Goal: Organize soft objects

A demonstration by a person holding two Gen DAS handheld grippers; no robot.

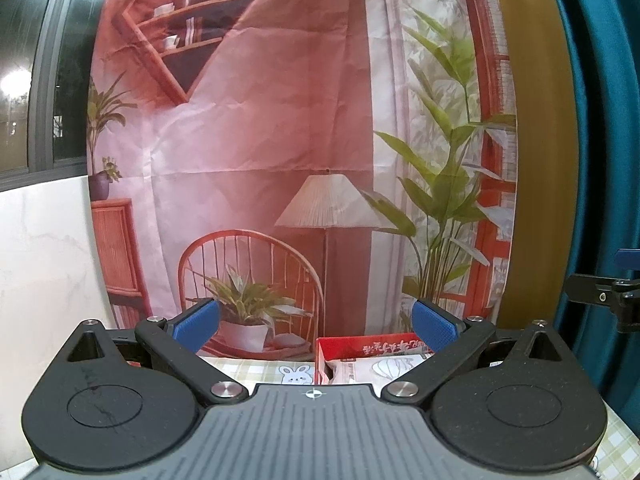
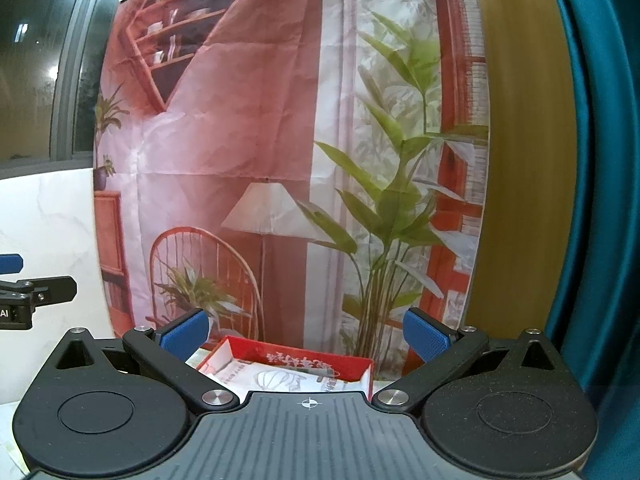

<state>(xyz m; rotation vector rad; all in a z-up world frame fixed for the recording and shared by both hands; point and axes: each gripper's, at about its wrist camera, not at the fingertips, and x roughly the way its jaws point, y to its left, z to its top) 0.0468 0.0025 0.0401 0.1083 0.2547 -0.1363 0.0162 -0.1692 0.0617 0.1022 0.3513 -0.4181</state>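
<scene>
Both grippers sit right up close and are held high, looking at the big picture cloth hung behind the surface. On the left gripper the jaws are spread wide with nothing between them. On the right gripper the jaws are spread wide too, and they touch nothing. Low down, a red box rests on the checked surface, and a soft white pack with printing on it lies inside. It looks like that one soft thing is put away already. I cannot see any other soft things from here, so I cannot tell how much tidying is left. A little bunny picture sits on the surface just beside the box
</scene>
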